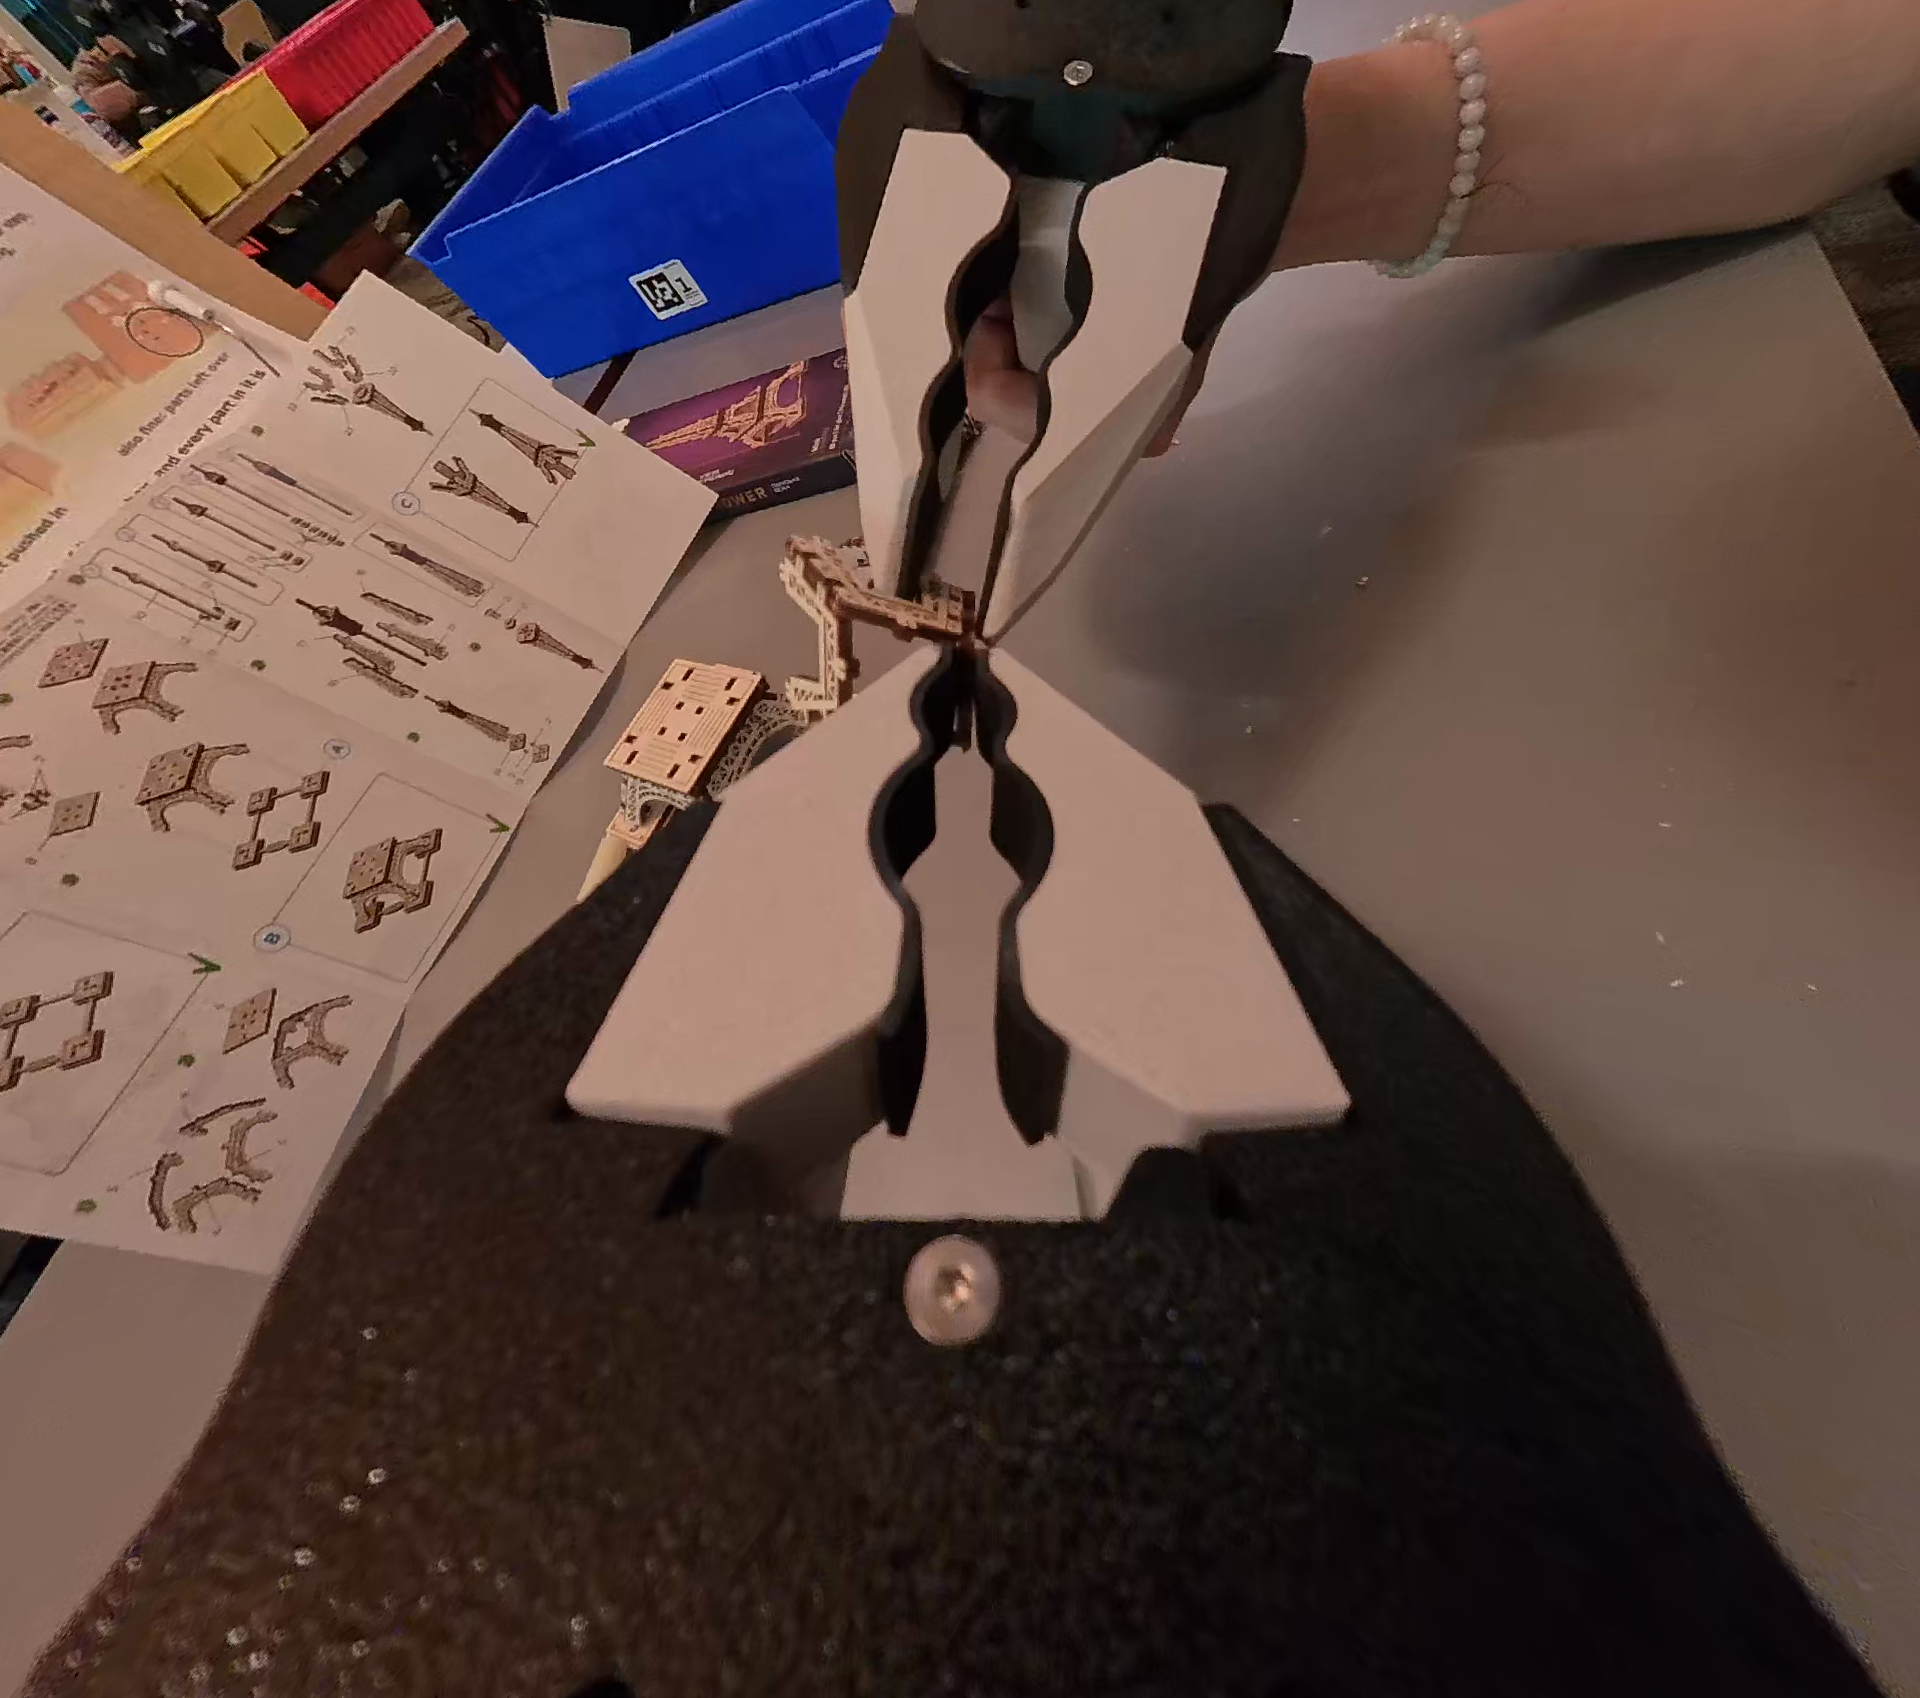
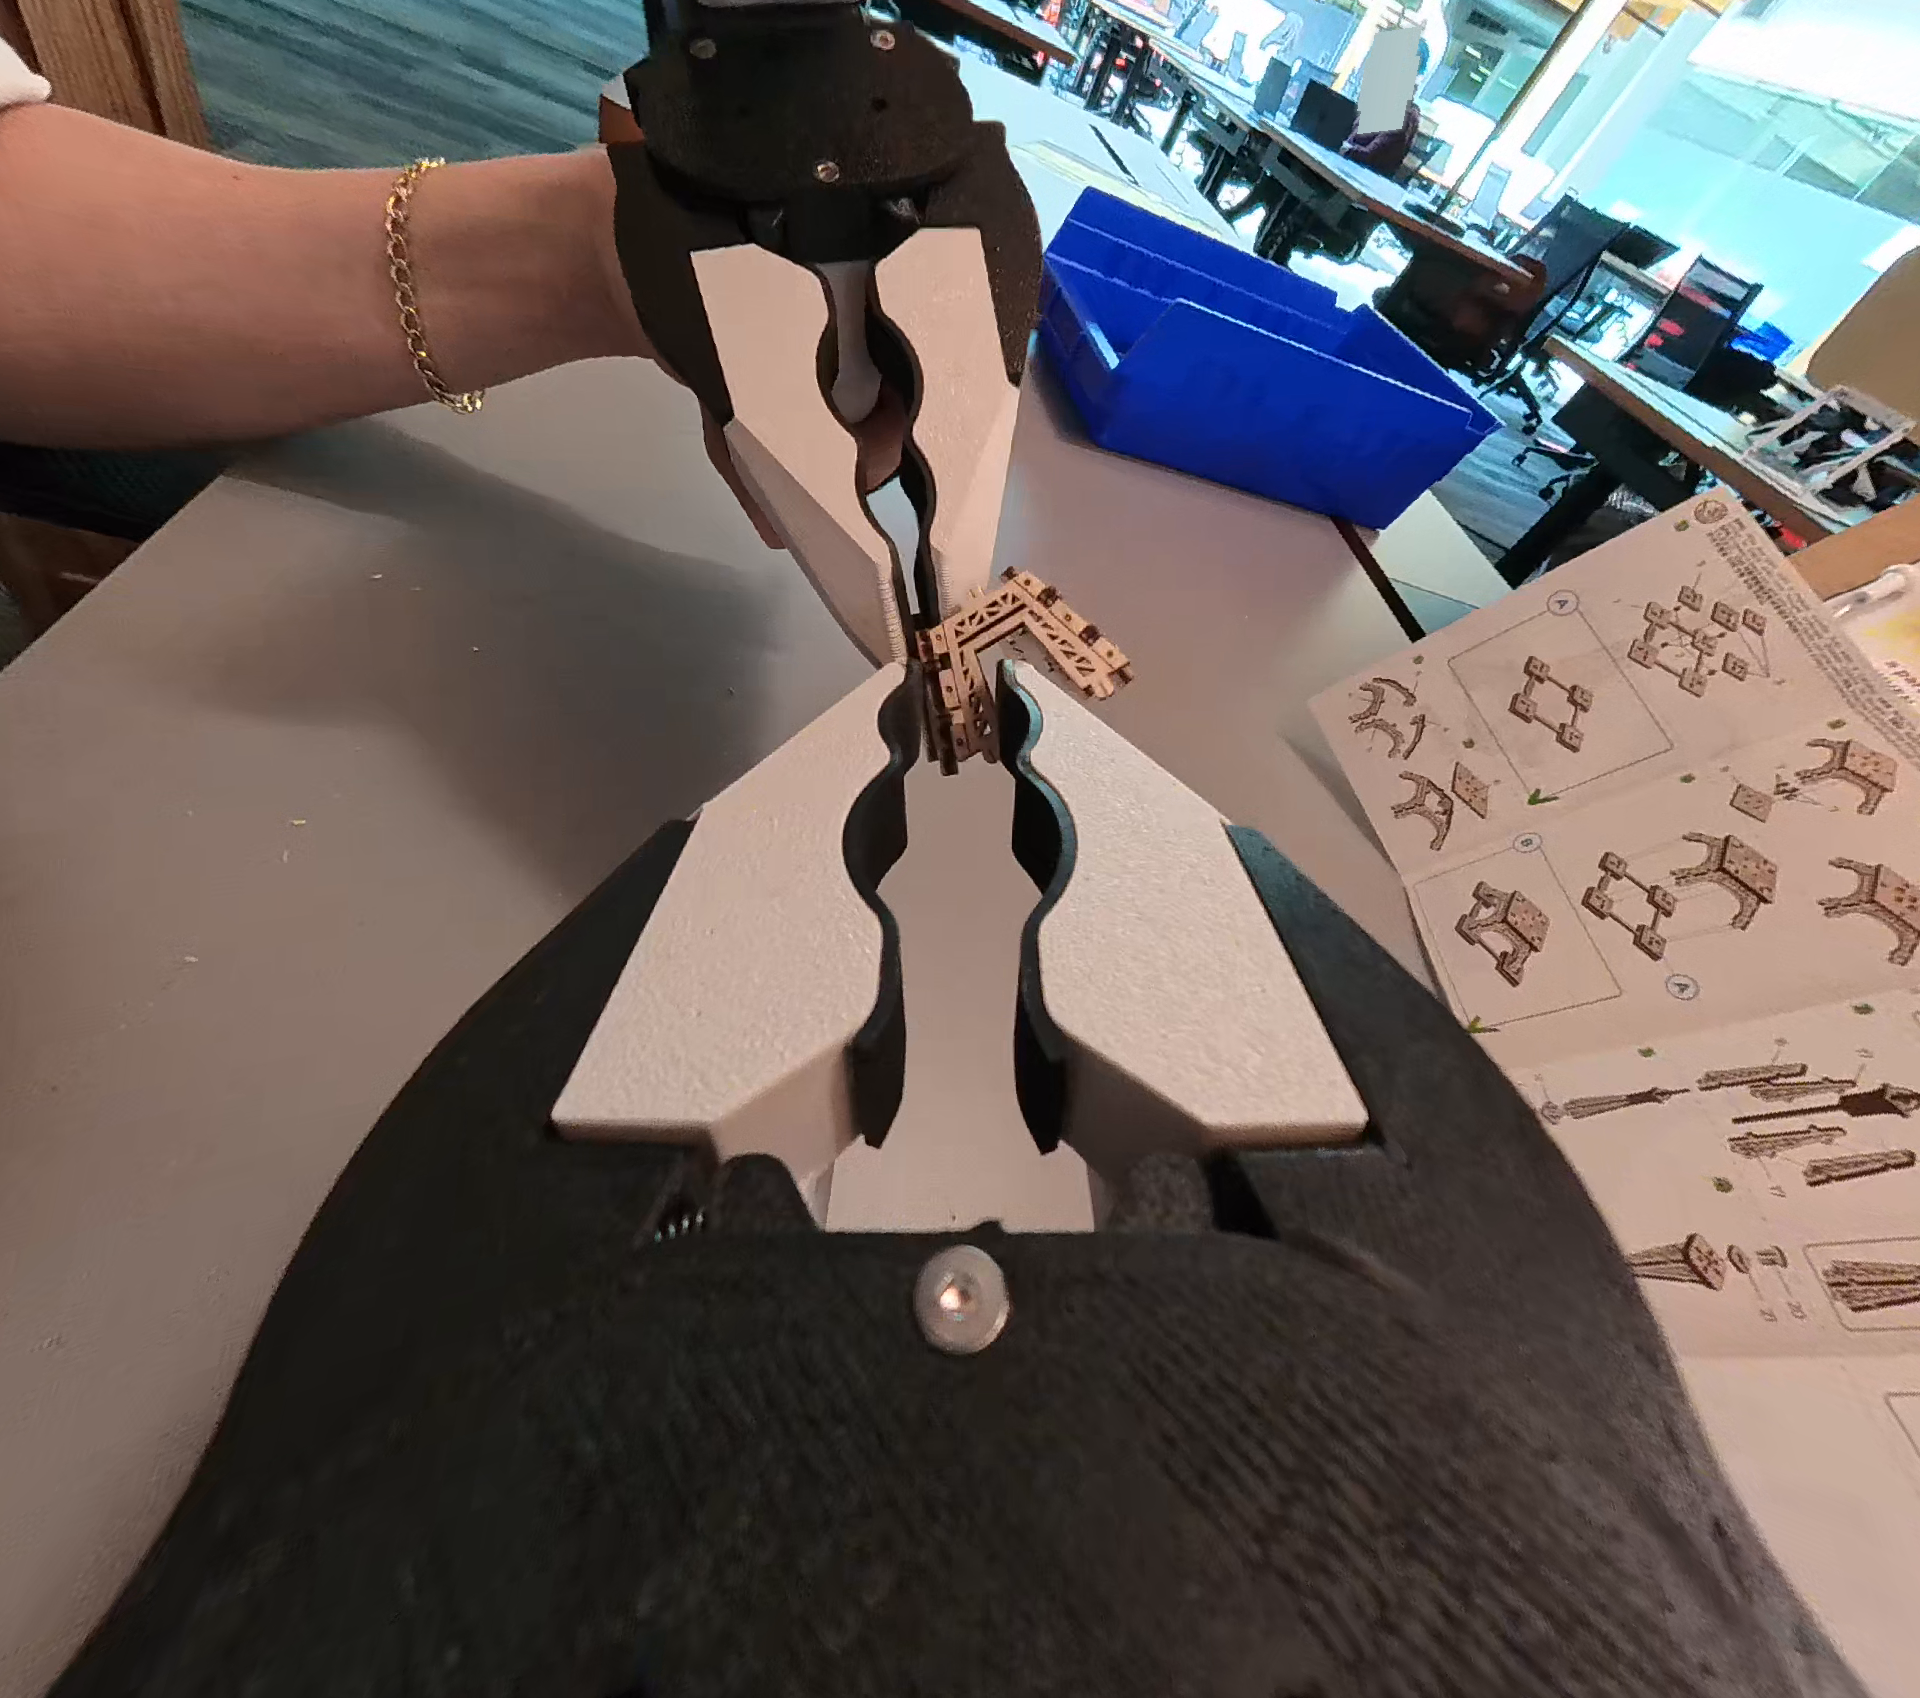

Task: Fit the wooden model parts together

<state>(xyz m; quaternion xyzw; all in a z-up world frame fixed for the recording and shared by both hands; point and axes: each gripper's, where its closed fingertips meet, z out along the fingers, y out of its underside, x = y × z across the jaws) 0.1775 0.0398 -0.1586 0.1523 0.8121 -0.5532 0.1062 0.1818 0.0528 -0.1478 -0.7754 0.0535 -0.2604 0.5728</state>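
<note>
A small wooden lattice frame (image 1: 862,604), bent in an L, hangs in the air between the two grippers. My left gripper (image 1: 956,672) comes from below, its fingertips pinched on a thin edge at the frame's corner. My right gripper (image 1: 951,609) comes from the far side and is shut on the same corner, tip to tip with the left. In the right wrist view the frame (image 2: 1049,640) sticks out to the right of my right gripper (image 2: 961,703), with the left gripper (image 2: 912,630) just beyond. A wooden tower base (image 1: 681,729) stands on the table to the left, below the frame.
Instruction sheets (image 1: 260,661) lie on the grey table (image 1: 1455,609); they also show in the right wrist view (image 2: 1662,869). A blue bin (image 1: 644,194) and a purple box (image 1: 758,433) sit behind them. A forearm with a bead bracelet (image 1: 1558,90) reaches in. Both grippers' tips are close together, under 4 cm apart.
</note>
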